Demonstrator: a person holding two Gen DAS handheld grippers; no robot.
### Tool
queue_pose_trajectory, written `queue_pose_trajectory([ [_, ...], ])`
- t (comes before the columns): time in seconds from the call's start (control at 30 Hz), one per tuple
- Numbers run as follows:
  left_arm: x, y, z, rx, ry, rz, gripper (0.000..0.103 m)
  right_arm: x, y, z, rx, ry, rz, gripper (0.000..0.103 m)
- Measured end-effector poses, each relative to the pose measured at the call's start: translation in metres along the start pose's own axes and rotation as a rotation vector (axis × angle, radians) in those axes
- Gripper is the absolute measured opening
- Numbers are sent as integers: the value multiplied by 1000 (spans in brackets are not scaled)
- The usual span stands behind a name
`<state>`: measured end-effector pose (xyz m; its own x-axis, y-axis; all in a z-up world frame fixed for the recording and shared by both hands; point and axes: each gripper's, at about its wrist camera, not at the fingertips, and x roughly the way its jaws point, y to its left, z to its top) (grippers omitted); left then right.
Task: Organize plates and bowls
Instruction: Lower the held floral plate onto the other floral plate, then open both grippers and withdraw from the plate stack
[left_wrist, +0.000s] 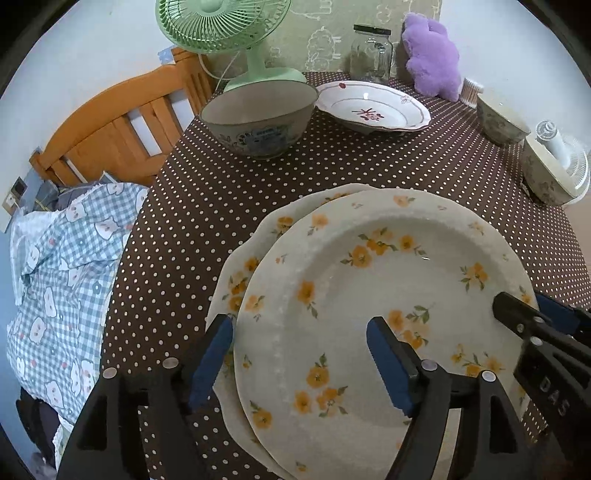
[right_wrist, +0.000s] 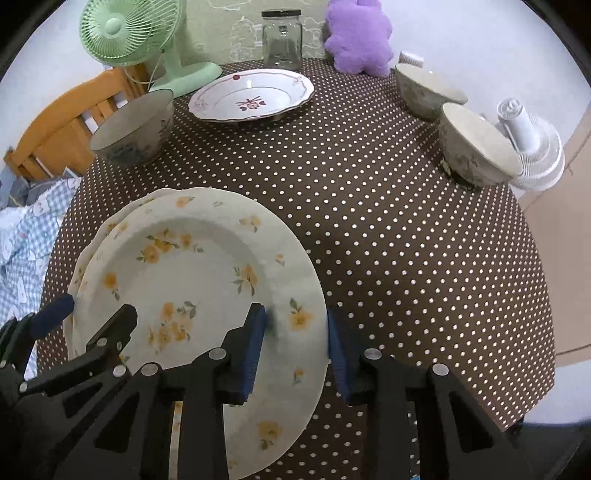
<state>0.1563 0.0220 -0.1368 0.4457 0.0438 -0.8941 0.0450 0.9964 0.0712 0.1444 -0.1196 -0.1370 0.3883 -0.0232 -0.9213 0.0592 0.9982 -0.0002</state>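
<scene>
Two yellow-flowered plates lie stacked at the table's near edge; the top plate (left_wrist: 373, 295) (right_wrist: 192, 280) sits a little right of the bottom plate (left_wrist: 236, 273) (right_wrist: 79, 273). My left gripper (left_wrist: 299, 354) is open and straddles the stack's left rim. My right gripper (right_wrist: 297, 347) is open and straddles the top plate's right rim; it shows in the left wrist view (left_wrist: 524, 314). A white plate with a red motif (left_wrist: 373, 107) (right_wrist: 251, 96) sits at the back. A grey bowl (left_wrist: 258, 118) (right_wrist: 135, 129) stands back left. Two more bowls (right_wrist: 476, 147) (right_wrist: 424, 90) stand back right.
The table has a brown polka-dot cloth (right_wrist: 388, 240). A green fan (right_wrist: 136, 40), a glass jar (right_wrist: 282, 40) and a purple plush (right_wrist: 358, 37) line the back. A white fan (right_wrist: 532, 147) lies at the right edge. A wooden chair (left_wrist: 122, 122) and checked fabric (left_wrist: 62, 280) are left.
</scene>
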Motion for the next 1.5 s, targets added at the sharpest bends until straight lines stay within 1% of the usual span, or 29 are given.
queue_pose_trajectory([
  [0.23, -2, 3, 1, 15, -1, -14, 79, 8, 10, 5, 4, 13, 14, 37],
  [0.4, -4, 5, 1, 26, -4, -24, 80, 12, 16, 5, 4, 12, -4, 39],
  [0.5, -4, 6, 1, 29, 3, -37, 83, 13, 16, 6, 15, 28, -8, 40],
  [0.57, -6, 7, 2, 36, 0, -47, 88, 15, 14, 7, 27, 45, 2, 40],
  [0.6, -8, 7, 3, 41, -2, -54, 90, 13, 13, 8, 35, 45, 8, 42],
  [0.67, -12, 7, 6, 47, -12, -71, 95, 4, 12, 10, 39, 17, 16, 52],
  [0.7, -15, 7, 7, 51, -19, -76, 96, -4, 14, 12, 31, -11, 12, 65],
  [0.73, -19, 6, 9, 56, -29, -82, 97, -10, 15, 13, 24, -34, 4, 74],
  [0.8, -26, 5, 15, 65, -52, -98, 100, -23, 17, 19, 17, -76, -6, 79],
  [1.0, -48, 1, 38, 45, -115, -124, 102, -50, 12, 39, 29, -146, -14, 79],
  [1.17, -56, -6, 56, 6, -146, -117, 102, -62, 4, 57, -1, -205, -11, 79],
  [1.4, -53, -25, 81, -78, -158, -73, 102, -57, -15, 91, -41, -226, 44, 79],
  [1.5, -47, -37, 94, -108, -166, -41, 101, -51, -24, 107, -60, -233, 75, 79],
])
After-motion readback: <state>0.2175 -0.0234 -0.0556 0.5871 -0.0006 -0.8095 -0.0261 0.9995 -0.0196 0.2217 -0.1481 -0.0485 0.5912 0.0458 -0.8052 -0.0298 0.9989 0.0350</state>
